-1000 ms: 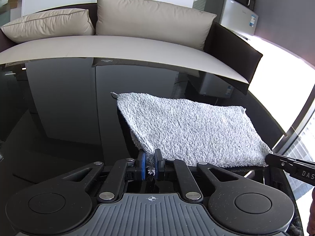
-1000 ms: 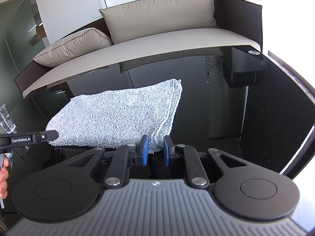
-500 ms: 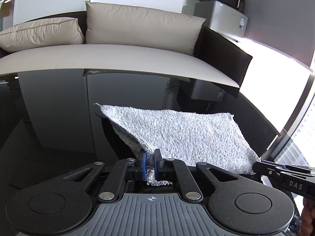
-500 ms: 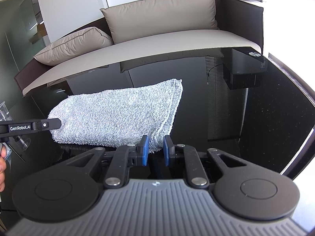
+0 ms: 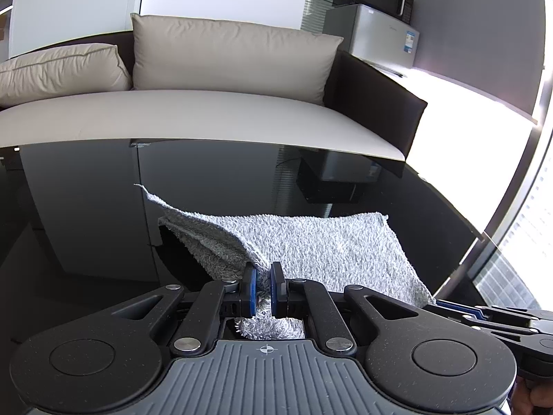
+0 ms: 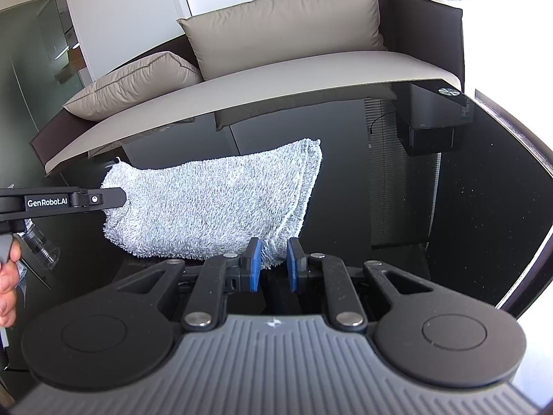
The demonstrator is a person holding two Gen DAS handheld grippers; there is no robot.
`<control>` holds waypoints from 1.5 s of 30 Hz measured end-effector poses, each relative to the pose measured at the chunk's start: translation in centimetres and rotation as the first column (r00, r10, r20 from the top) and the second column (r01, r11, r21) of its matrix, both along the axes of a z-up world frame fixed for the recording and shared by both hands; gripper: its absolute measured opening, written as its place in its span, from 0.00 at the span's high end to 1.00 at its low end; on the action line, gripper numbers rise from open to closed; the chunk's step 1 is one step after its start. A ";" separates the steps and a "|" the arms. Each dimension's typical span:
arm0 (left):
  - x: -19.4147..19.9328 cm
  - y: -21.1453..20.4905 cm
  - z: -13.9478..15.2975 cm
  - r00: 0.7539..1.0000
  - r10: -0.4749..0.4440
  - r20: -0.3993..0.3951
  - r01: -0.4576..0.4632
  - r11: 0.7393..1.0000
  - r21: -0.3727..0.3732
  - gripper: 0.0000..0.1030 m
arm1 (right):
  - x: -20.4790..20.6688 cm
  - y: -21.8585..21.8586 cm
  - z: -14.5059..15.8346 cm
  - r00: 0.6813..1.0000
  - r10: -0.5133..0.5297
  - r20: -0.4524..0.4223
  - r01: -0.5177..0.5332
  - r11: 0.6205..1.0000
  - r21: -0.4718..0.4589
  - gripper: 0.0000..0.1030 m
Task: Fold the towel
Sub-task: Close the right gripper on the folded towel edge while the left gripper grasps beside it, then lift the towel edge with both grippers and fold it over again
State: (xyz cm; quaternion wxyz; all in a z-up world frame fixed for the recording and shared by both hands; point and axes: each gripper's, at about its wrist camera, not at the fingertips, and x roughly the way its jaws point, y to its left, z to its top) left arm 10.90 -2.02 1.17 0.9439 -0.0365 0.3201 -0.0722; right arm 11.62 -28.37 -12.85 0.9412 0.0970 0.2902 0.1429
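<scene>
A grey terry towel [image 5: 321, 245] lies folded on a black glass table [image 5: 86, 214]. My left gripper [image 5: 262, 285] is shut on the towel's near left edge and holds it lifted, so the left side peels up off the table. In the right wrist view the towel [image 6: 214, 197] spreads ahead and to the left. My right gripper [image 6: 273, 264] sits at the towel's near right corner, jaws a little apart, with the corner between the blue pads [image 6: 255, 266]. The left gripper's arm [image 6: 62, 202] crosses the towel's left end there.
A beige sofa [image 5: 193, 114] with two cushions stands behind the table. A fridge and microwave [image 5: 376, 17] stand at the back right. A clear glass object [image 6: 39, 245] sits at the table's left. The table's right edge [image 6: 525, 249] curves near a bright window.
My left gripper has lifted the towel's left edge and drawn it up and to the right, raising that side off the table. The right gripper has hardly moved.
</scene>
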 end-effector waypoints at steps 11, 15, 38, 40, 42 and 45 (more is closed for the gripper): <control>0.2 -0.8 0.4 0.999 -0.030 0.015 0.030 1.000 -0.006 0.93 | -0.2 0.1 0.1 1.000 0.001 0.002 -0.001 1.000 0.005 0.83; 0.3 -1.0 0.4 0.999 -0.034 0.014 0.034 0.999 -0.008 0.93 | -0.2 0.1 0.1 1.000 0.003 0.003 -0.003 1.000 0.003 0.83; 1.7 -7.3 0.6 0.980 -0.195 0.044 0.195 0.981 -0.001 0.93 | -0.1 -0.2 0.1 1.000 0.022 0.000 -0.022 1.000 0.001 0.83; 1.8 -7.7 0.5 0.978 -0.205 0.041 0.205 0.979 -0.004 0.93 | -0.1 -0.2 0.1 1.000 0.023 -0.001 -0.023 1.000 0.001 0.83; 2.0 -8.2 0.5 0.976 -0.214 0.043 0.215 0.977 -0.007 0.93 | -0.1 -0.2 0.1 1.000 0.025 -0.001 -0.025 1.000 0.001 0.83; 2.3 -9.0 0.6 0.970 -0.241 0.044 0.241 0.970 -0.009 0.93 | -0.1 -0.3 0.1 1.000 0.027 -0.001 -0.027 1.000 0.001 0.83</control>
